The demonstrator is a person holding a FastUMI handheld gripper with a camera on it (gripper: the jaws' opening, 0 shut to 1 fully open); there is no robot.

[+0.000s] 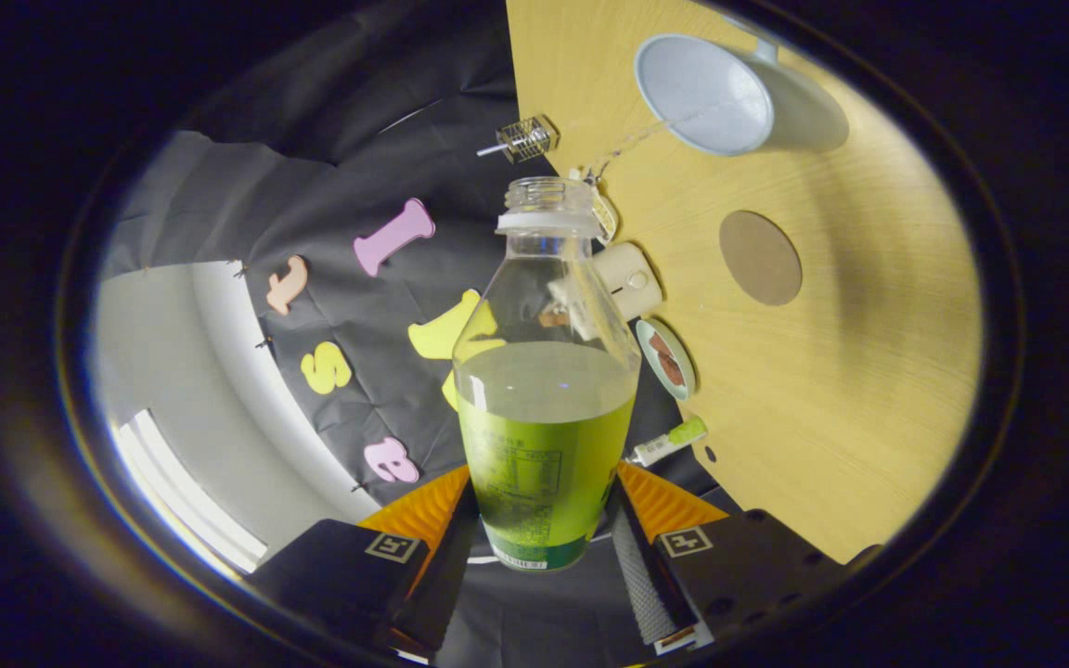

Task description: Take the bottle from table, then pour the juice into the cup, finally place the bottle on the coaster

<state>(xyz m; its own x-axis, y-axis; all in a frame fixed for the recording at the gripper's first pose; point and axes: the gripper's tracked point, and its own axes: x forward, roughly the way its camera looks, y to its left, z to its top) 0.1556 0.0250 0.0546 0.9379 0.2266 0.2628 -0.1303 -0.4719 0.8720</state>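
A clear plastic bottle (pixel 544 390), uncapped and roughly half full of green juice, is held between my fingers by its labelled lower part. My gripper (pixel 544 524) is shut on it and rolled over, so the wooden table (pixel 850 390) stands like a wall beside the bottle. The bottle's open mouth (pixel 548 193) points ahead, off the table's edge and short of the cup. The light blue cup (pixel 711 93) stands on the table beyond the mouth, its opening empty. A round brown coaster (pixel 760 257) lies on the table between the cup and the fingers.
Along the table's edge behind the bottle are a small wire cage (pixel 528 139), a cream cylinder (pixel 632 278), a little dish with brown pieces (pixel 667 357) and a green-and-white tube (pixel 669 441). Black cloth wall lies on the other side.
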